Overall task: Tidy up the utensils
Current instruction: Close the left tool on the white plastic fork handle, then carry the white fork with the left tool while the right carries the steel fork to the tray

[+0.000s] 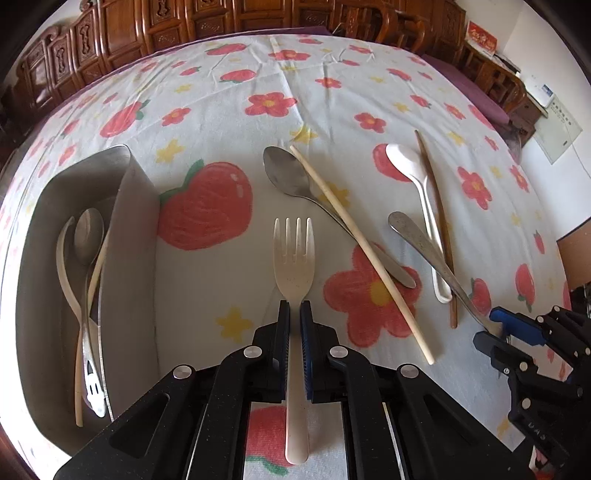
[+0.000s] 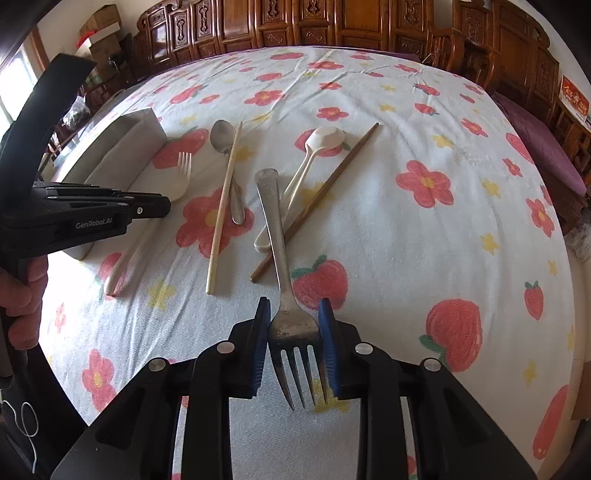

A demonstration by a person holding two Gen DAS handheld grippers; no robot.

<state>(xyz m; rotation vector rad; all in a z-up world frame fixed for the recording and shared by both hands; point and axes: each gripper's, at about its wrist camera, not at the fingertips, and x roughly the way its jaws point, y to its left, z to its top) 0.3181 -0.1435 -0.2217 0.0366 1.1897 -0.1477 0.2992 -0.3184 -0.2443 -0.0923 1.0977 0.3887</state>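
The left gripper (image 1: 294, 314) is closed down on the neck of a cream plastic fork (image 1: 293, 258), its blue pads pinching the handle on both sides; the tines point away from the camera and the handle runs back between the fingers. Just left of it stands a metal utensil tray (image 1: 133, 229) holding a metal spoon (image 1: 88, 236), a white spoon and a pale chopstick, all lying lengthwise.

The right gripper (image 2: 293, 325) has its jaws partly open around the head of a metal fork (image 2: 284, 280), the pads close to or touching the shoulders of the fork head; whether they actually press on it cannot be told. The tines point back toward the camera and the handle reaches forward across the cloth.

That handle lies over a white plastic spoon (image 2: 317, 147) and a dark brown chopstick (image 2: 325, 192), which cross each other beneath it. Left of these, a second metal spoon (image 2: 225, 147) and a cream chopstick (image 2: 223, 206) lie side by side and overlap. Everything rests on a table covered with a white tablecloth (image 2: 424, 229) printed with red flowers and strawberries. Carved wooden furniture (image 2: 332, 22) lines the far side of the room.
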